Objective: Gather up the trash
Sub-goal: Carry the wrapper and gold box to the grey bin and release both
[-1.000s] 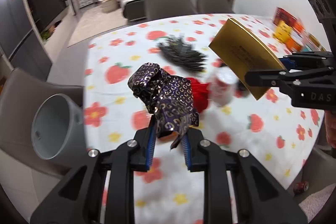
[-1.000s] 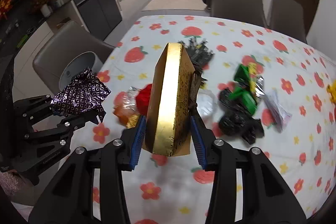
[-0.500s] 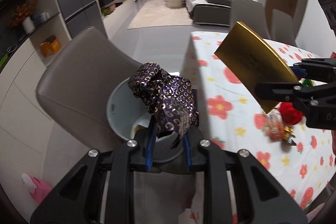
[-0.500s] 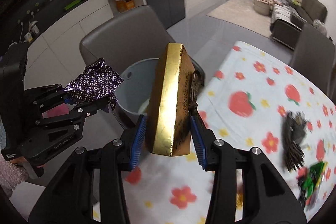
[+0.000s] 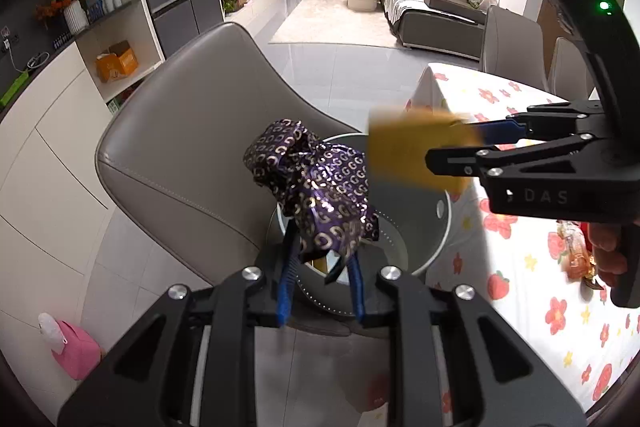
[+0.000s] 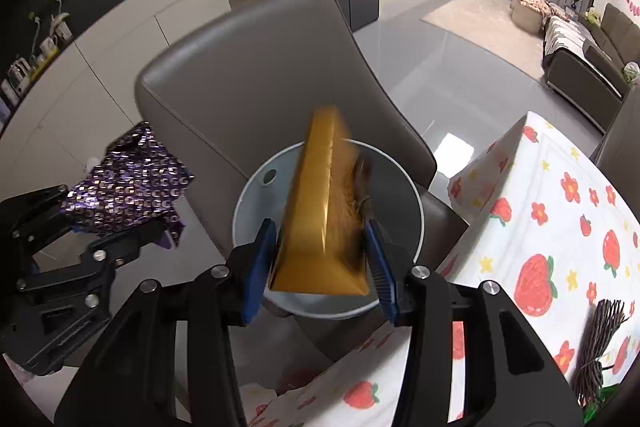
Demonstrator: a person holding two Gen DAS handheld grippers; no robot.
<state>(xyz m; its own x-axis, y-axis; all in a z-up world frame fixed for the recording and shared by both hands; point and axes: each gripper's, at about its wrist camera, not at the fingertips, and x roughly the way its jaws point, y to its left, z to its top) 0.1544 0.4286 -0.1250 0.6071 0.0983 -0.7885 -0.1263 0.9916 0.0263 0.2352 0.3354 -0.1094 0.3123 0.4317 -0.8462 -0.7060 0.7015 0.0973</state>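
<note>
My left gripper [image 5: 320, 255] is shut on a crumpled purple wrapper with gold print [image 5: 316, 187] and holds it over the near edge of a grey bin [image 5: 436, 227] that stands on a chair seat. My right gripper [image 6: 320, 247] hangs right above the bin [image 6: 256, 195], and its jaws are opening. A gold box [image 6: 320, 195] stands blurred between its blue pads with a thin gap on each side, slipping down toward the bin. In the left wrist view the gold box [image 5: 412, 147] is a blur at the tips of the right gripper [image 5: 460, 143].
The bin sits on a grey leather chair [image 6: 256, 67] pushed up to a table with a strawberry-print cloth [image 6: 560, 207]. A dark bundle [image 6: 596, 343] and snack wrappers [image 5: 576, 247] lie on the cloth. A pink thing [image 5: 76, 347] lies on the tiled floor.
Both grippers swung from over the table to above the bin on the chair. The right jaws have widened and the gold box has begun to slide out. The left grip is unchanged.
</note>
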